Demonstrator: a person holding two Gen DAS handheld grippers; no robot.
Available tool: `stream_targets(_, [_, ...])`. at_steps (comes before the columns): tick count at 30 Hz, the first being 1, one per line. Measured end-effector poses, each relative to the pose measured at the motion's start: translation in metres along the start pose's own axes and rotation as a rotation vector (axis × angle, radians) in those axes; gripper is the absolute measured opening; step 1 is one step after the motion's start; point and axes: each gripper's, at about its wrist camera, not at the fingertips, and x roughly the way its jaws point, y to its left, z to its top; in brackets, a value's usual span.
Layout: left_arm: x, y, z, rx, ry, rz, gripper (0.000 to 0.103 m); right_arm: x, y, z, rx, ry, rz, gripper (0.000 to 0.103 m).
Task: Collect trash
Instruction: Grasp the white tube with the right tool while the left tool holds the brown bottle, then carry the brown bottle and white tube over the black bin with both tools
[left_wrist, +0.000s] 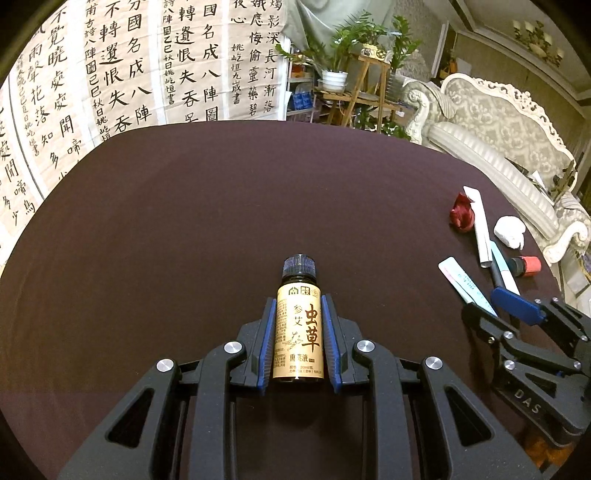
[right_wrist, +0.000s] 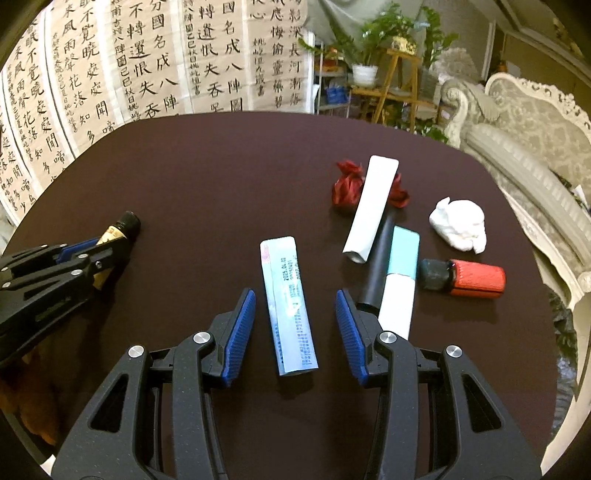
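Looking down the left wrist cam first: the left gripper (left_wrist: 298, 314) has its jaws clamped on a small brown bottle (left_wrist: 298, 325) with a black cap, over the middle of the counter (left_wrist: 221, 206); its tan label reads 虫草, with 参艾 beside that. "DAS" shows on the right gripper (left_wrist: 517, 306). On the right wrist cam, those jaws stand apart, straddling a pale blue sachet (right_wrist: 290, 306) without touching it, near the counter's near edge. Its print is mostly too small to read.
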Motion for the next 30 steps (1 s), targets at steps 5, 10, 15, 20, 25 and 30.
stream_targets(5, [0.0, 0.0, 0.0, 0.004, 0.0, 0.004, 0.025, -0.001, 0.005, -0.001, -0.023, -0.001, -0.008, 0.021])
stream_targets(10, [-0.003, 0.0, 0.002, 0.02, -0.004, 0.01, 0.025, -0.007, 0.006, -0.006, -0.032, -0.003, -0.002, 0.019])
stream_targets(15, [-0.005, -0.006, 0.0, 0.026, -0.006, 0.01, 0.025, -0.018, 0.007, -0.018, -0.039, -0.005, 0.002, 0.018])
stream_targets(20, [-0.01, -0.015, 0.0, 0.028, -0.02, -0.017, 0.025, -0.035, -0.003, -0.029, -0.01, -0.026, -0.003, 0.018])
stream_targets(25, [-0.017, -0.039, -0.003, 0.058, -0.044, -0.047, 0.025, -0.053, -0.027, -0.034, 0.048, -0.061, -0.029, 0.018])
stream_targets(30, [-0.022, -0.064, 0.0, 0.096, -0.061, -0.099, 0.025, -0.067, -0.057, -0.039, 0.118, -0.1, -0.087, 0.018])
